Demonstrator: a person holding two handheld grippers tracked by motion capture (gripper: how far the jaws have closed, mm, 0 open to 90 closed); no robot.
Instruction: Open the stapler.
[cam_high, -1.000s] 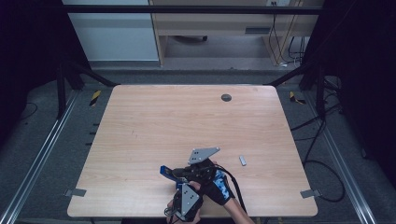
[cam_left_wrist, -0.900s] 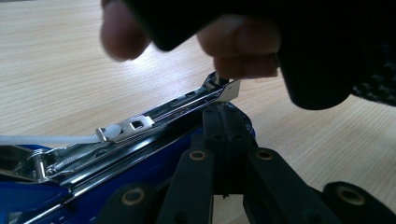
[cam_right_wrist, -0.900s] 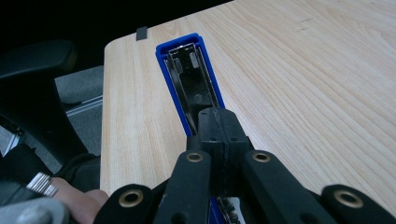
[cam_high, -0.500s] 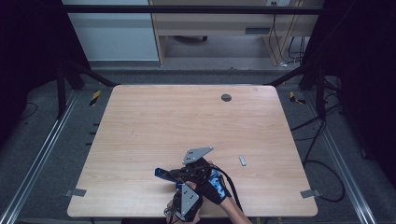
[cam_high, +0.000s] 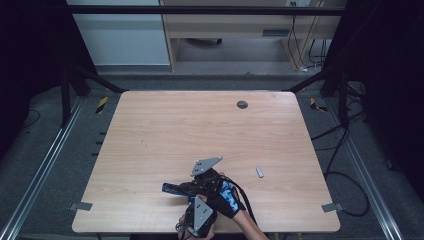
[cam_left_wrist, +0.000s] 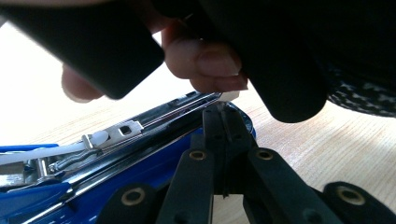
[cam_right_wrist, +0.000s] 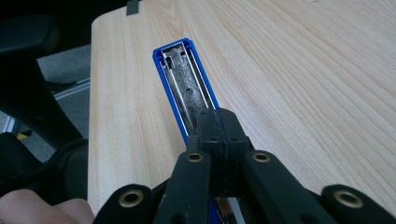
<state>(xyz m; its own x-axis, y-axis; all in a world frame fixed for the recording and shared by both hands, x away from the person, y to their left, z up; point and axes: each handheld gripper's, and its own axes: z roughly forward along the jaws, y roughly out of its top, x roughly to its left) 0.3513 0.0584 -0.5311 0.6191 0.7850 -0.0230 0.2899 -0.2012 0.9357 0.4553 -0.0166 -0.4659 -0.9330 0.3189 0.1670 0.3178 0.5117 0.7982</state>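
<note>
Blue plastic-and-metal stapler (cam_right_wrist: 187, 88) lies opened near the wooden table's (cam_high: 165, 130) front edge, magazine exposed. Right gripper (cam_right_wrist: 219, 123) clamped on it; left gripper (cam_left_wrist: 223, 122) closed at its tip. Small grey staple strip (cam_high: 259, 171) (apparently) not yet loaded.

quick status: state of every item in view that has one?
blue stapler: opened up, empty-looking channel facing up, near the table's front edge
left gripper: shut on blue stapler
right gripper: shut on blue stapler
small grey piece: lying loose on the table, untouched
</note>
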